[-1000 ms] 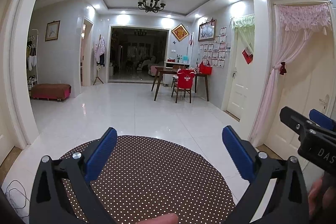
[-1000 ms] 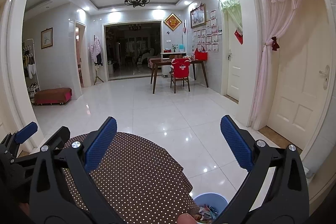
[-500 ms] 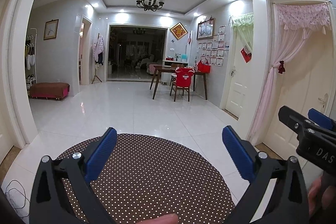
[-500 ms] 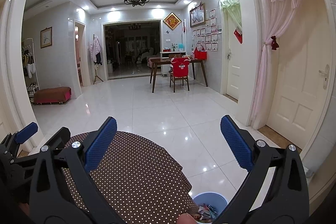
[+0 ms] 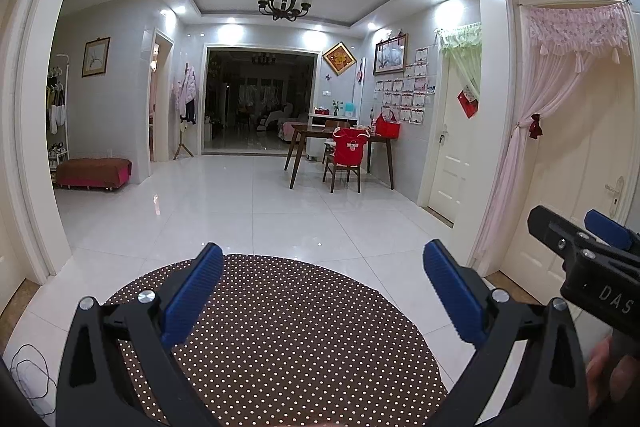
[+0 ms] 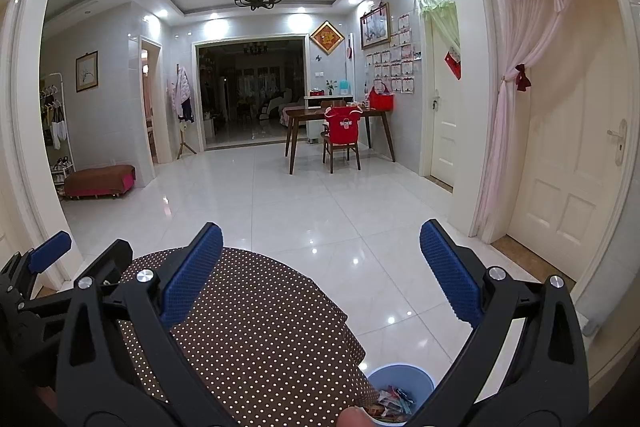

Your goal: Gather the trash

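Note:
A round table with a brown polka-dot cloth (image 5: 280, 339) lies under both grippers. My left gripper (image 5: 324, 295) hangs open above it, nothing between its blue pads. My right gripper (image 6: 320, 273) is open too, over the table's right edge (image 6: 332, 307). Below that edge a blue bin (image 6: 400, 385) stands on the floor with colourful wrappers (image 6: 394, 403) inside. In the left wrist view the right gripper (image 5: 592, 243) shows at the far right. The left gripper (image 6: 52, 263) shows at the far left of the right wrist view. No loose trash shows on the cloth.
White tiled floor (image 5: 248, 211) stretches ahead to a wooden dining table (image 5: 340, 139) with a red-covered chair (image 5: 348, 155). A low red bench (image 5: 94, 171) sits at the left wall. Doors with pink curtains (image 6: 516, 131) stand to the right. A thin cable (image 5: 28, 379) lies at lower left.
Both views have shifted only slightly; the grippers stay open and nearly still above the table.

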Demonstrator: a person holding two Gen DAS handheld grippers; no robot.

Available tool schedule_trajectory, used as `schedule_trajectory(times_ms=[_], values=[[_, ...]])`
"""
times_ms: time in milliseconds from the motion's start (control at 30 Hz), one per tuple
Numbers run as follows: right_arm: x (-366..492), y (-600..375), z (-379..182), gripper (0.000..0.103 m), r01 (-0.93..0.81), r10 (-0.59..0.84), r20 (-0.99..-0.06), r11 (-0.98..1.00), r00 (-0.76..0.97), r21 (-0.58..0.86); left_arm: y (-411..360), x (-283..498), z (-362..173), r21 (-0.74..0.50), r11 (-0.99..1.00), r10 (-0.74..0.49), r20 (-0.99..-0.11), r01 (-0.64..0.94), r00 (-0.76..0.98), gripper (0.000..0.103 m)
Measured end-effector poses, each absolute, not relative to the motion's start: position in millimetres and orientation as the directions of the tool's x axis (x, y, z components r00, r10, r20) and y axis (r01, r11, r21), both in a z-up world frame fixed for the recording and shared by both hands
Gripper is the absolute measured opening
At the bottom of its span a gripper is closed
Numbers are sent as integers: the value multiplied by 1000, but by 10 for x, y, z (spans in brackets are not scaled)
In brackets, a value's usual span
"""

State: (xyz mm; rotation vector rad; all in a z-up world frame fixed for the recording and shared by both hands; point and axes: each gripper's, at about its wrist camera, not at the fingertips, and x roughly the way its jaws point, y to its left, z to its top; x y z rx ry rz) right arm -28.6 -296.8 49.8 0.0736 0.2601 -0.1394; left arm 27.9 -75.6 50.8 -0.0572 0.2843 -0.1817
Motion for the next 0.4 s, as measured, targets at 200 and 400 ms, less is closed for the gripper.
schedule_trajectory(times_ms=[200, 400], values=[[-279, -3001, 470, 97, 148, -128, -268, 987, 955, 58, -785, 295, 451, -69, 983, -180, -280, 167, 943, 98], [-279, -3006, 458, 97, 147, -126, -269, 987, 955, 60, -813, 319, 431, -65, 986, -167, -287, 155, 943, 98]])
